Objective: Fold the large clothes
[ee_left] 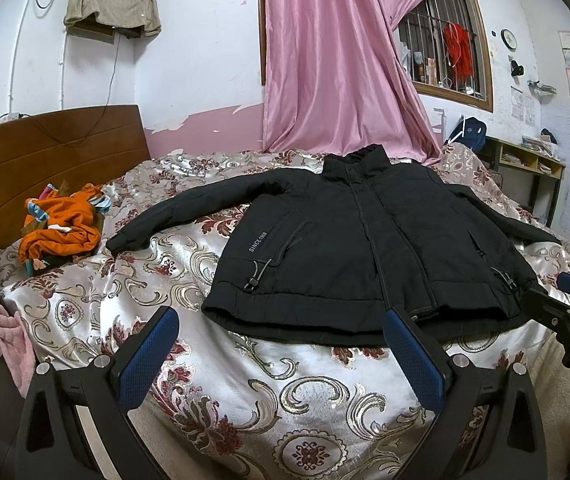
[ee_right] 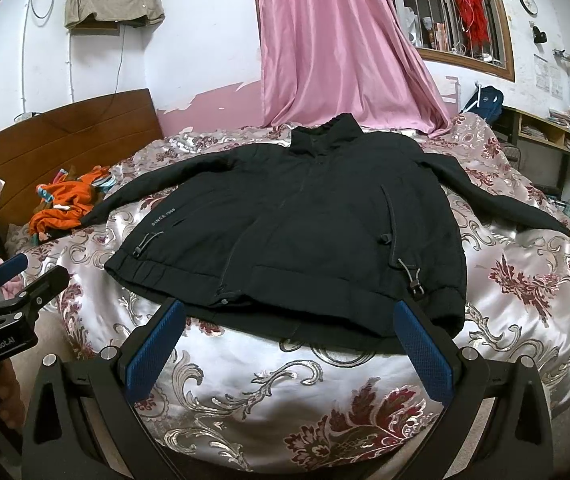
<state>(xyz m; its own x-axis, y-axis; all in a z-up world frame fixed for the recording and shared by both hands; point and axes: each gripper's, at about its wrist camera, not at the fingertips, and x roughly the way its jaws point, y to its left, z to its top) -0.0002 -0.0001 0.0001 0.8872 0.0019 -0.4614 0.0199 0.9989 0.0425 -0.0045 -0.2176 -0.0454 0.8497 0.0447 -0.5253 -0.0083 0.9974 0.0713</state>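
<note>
The black jacket [ee_left: 365,248] lies flat and zipped on the patterned bedspread [ee_left: 305,392] with both sleeves spread out, not yet folded, so the left gripper [ee_left: 281,356] and right gripper [ee_right: 289,348], both wide and empty, probably must first each take a sleeve.

Even, bright indoor light, source unseen. Sheen glares on the satin bedspread [ee_left: 245,380] just ahead of each gripper. Black jacket [ee_right: 305,220] beyond is underexposed, detail lost. Heavy fisheye bending, dark vignette at corners. Focus sharp throughout.
</note>
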